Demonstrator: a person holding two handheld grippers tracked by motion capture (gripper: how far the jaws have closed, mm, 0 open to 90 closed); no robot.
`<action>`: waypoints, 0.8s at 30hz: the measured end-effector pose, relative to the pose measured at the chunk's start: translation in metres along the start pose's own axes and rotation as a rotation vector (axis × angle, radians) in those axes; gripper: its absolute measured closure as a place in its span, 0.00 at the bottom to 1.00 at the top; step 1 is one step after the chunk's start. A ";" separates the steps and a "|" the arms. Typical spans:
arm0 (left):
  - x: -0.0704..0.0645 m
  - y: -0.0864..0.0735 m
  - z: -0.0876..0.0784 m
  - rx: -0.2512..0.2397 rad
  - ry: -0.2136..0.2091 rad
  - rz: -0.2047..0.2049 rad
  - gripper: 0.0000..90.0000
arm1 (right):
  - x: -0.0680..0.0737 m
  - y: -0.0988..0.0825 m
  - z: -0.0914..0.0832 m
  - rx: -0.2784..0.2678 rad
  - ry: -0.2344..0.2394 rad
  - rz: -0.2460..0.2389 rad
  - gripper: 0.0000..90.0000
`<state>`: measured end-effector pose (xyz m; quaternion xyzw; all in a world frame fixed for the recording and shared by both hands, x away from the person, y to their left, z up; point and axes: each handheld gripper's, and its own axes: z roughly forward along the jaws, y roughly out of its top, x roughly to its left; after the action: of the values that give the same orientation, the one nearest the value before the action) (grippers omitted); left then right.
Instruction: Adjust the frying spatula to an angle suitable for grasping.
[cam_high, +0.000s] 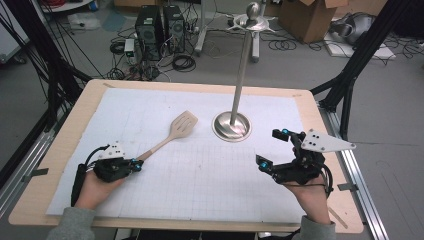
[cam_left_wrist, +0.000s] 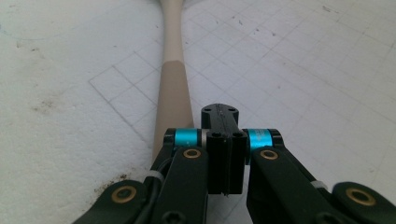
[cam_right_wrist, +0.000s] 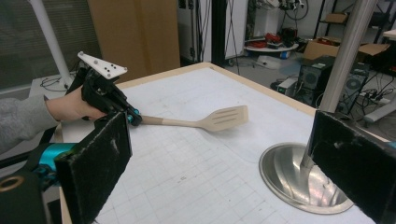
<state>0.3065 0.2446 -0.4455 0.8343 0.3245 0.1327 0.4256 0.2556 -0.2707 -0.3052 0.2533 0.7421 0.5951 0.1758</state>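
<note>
A beige slotted spatula (cam_high: 183, 124) lies on the white grid mat, head toward the far side; its handle (cam_left_wrist: 173, 88) runs back toward my left gripper (cam_high: 136, 165). The left gripper's jaws (cam_left_wrist: 224, 140) are shut against each other with nothing between them, and the handle's end passes beside and under their left side. From the right gripper view the left gripper (cam_right_wrist: 133, 116) sits at the handle's tip of the spatula (cam_right_wrist: 224, 118). My right gripper (cam_high: 272, 148) rests at the mat's right, open wide (cam_right_wrist: 224, 154) and empty, its pads (cam_right_wrist: 100, 163) far apart.
A metal stand with a round base (cam_high: 231, 125) and a tall pole (cam_high: 242, 65) rises right of the spatula head, close ahead of the right gripper (cam_right_wrist: 289, 172). The wooden table edge (cam_high: 65, 145) frames the mat (cam_high: 200, 185). Computers, cables and boxes lie on the floor beyond.
</note>
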 end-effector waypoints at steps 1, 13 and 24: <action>0.000 0.000 0.000 0.004 0.000 0.000 1.00 | 0.000 0.000 0.000 0.000 -0.001 -0.001 0.06; -0.001 0.001 0.001 0.047 0.024 0.009 1.00 | 0.000 0.000 0.001 0.004 0.002 0.001 0.06; 0.009 -0.004 -0.006 0.033 0.044 -0.028 1.00 | -0.001 -0.002 0.002 0.015 0.003 0.001 0.06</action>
<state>0.3084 0.2555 -0.4454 0.8336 0.3473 0.1395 0.4062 0.2569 -0.2703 -0.3080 0.2541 0.7469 0.5898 0.1724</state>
